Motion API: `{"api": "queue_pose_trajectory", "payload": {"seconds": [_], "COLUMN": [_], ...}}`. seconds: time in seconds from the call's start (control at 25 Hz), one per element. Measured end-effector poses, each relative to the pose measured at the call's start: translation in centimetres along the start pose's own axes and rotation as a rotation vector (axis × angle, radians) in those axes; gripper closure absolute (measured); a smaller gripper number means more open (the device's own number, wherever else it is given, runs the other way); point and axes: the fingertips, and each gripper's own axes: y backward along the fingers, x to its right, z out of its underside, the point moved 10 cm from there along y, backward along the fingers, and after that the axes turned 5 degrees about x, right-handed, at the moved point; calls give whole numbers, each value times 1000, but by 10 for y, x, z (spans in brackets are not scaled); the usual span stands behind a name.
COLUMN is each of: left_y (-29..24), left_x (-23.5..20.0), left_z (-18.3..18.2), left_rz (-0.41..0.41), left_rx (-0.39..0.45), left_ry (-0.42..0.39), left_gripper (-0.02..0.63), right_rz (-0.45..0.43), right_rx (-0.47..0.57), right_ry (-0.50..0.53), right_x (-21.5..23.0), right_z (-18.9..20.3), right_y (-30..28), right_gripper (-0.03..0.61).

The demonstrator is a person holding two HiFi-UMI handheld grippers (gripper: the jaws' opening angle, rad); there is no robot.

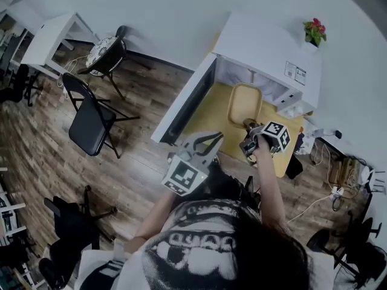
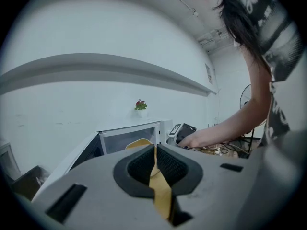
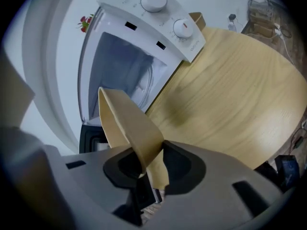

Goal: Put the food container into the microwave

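Note:
The tan food container (image 1: 244,103) hangs over the yellow table (image 1: 210,115), just in front of the open white microwave (image 1: 266,48). My right gripper (image 1: 250,140) is shut on its near rim. In the right gripper view the container (image 3: 125,122) rises tilted from between the jaws (image 3: 150,158) toward the microwave's cavity (image 3: 125,71). The left gripper (image 1: 206,142) hovers to the left, near the table's front edge, apart from the container. Its jaws (image 2: 155,164) stand shut with nothing between them. The container (image 2: 139,143) shows beyond them.
The microwave door (image 1: 186,103) swings open to the left. A small potted plant (image 1: 314,31) sits on top of the microwave. Two black chairs (image 1: 91,115) (image 1: 109,51) and a white desk (image 1: 51,35) stand on the wood floor at left. Cables (image 1: 338,174) lie at right.

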Motion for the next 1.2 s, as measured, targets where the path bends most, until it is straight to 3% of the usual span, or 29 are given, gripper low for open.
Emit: {"api": "queue_pose_trajectory", "payload": {"seconds": [0.32,0.48,0.56,1.0,1.2], "left_y": [-16,-16,-15,-16,-9], "left_x": [-17,-26,-29,-31,-29], "left_z": [0,4,7,9,10], "left_rz": [-48,-81,-90,-80,-72], "left_rx": [-35,-51,-60,-85,-116], "left_ry": [6,21,25,23,12], "left_gripper": [600,600,600,600,600], "right_rz": [-10,-57,-88,-231,-294], "right_rx": [11,28,45,311,409], "right_ry": [-187,-221,-235,-348,-354], "right_x": [-11,-16,-19,-29,-34], "right_z": [-35,-44,-46,-60,-67], "right_y": [-40,-50,-53,-85,-95], "right_gripper": [476,399,396,405,383]}}
